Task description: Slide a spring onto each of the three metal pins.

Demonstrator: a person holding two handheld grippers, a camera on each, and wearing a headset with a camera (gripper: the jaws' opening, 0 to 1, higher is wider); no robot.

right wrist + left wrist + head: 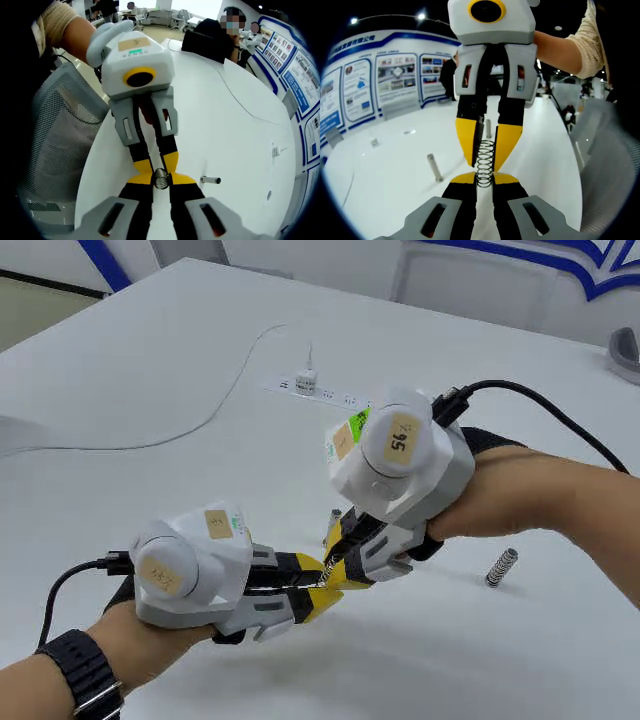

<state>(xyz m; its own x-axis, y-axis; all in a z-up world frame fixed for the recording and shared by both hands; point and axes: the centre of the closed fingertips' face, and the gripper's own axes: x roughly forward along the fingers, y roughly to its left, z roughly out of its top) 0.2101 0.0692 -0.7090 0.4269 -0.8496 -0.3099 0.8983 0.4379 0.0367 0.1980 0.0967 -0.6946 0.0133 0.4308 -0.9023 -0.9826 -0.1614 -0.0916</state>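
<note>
- In the lower middle of the head view, the left gripper (315,595) comes in from the lower left and meets the right gripper (347,562) tip to tip.
- A spring (484,162) lies lengthwise between them. The left jaws are clenched on its near end, and the right jaws look clamped round its far end.
- A spare spring (502,567) lies on the table (150,360) at the right of the head view, well apart from the grippers.
- In the left gripper view, one pin (434,167) stands bare at lower left and a second pin (488,128) stands behind the right jaws.
- This looks like a handover or regrip. It is best for one gripper to hold firm before the other lets go, or the spring may jump away.
- The coil should then be lined up straight above an upright pin and lowered gently.
- The table is white, smooth and bare, so a dropped spring would probably roll.
- A power strip (318,392) with a thin cable (200,425) sits at upper middle.
- Blue-trimmed display boards (385,80) line the room, and a mesh chair (60,125) stands beside the table.
</note>
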